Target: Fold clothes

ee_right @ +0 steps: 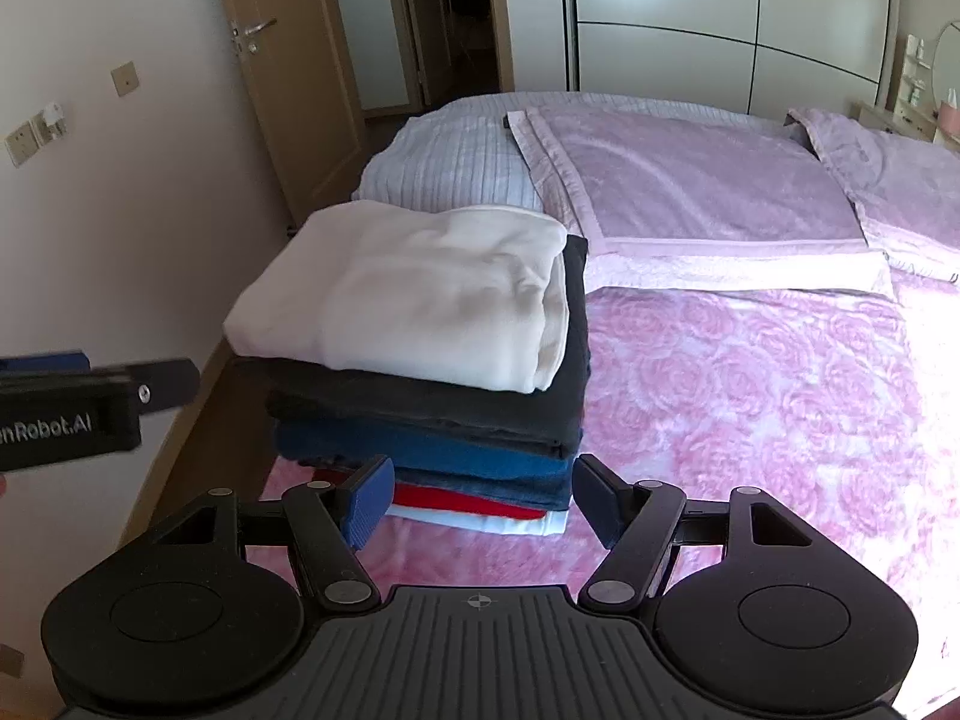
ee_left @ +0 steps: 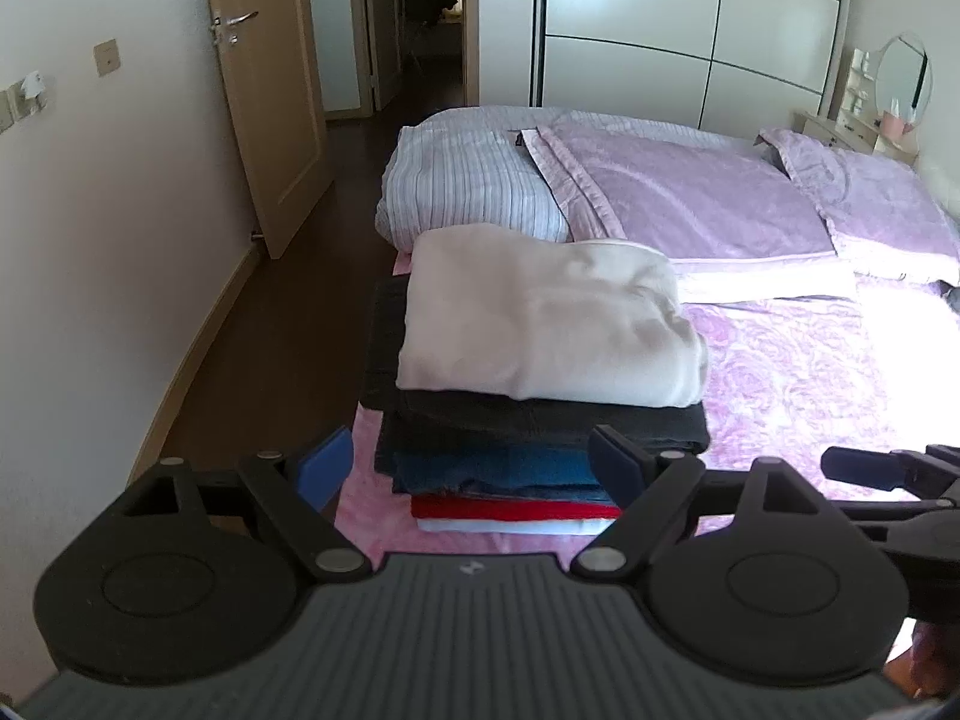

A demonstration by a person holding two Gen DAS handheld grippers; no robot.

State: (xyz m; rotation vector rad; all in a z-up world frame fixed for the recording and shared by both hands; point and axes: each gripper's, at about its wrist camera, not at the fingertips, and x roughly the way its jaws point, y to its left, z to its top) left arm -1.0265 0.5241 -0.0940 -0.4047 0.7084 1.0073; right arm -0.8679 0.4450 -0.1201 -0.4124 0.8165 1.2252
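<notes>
I had both the left gripper (ee_left: 471, 468) and right gripper (ee_right: 480, 498) with jaws apart, empty, the folded stack (ee_right: 420, 372) straight ahead on the bed (ee_right: 750, 420) (nearer my right).

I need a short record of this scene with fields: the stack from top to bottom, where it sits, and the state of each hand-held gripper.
stack, top to bottom: cream garment, dark grey, blue, red, white
place: on the pink bed cover, near the bed's edge
left hand-held gripper: open, empty, in front of the stack
right hand-held gripper: open, empty, in front of the stack
folding: every garment in the stack is folded
</notes>
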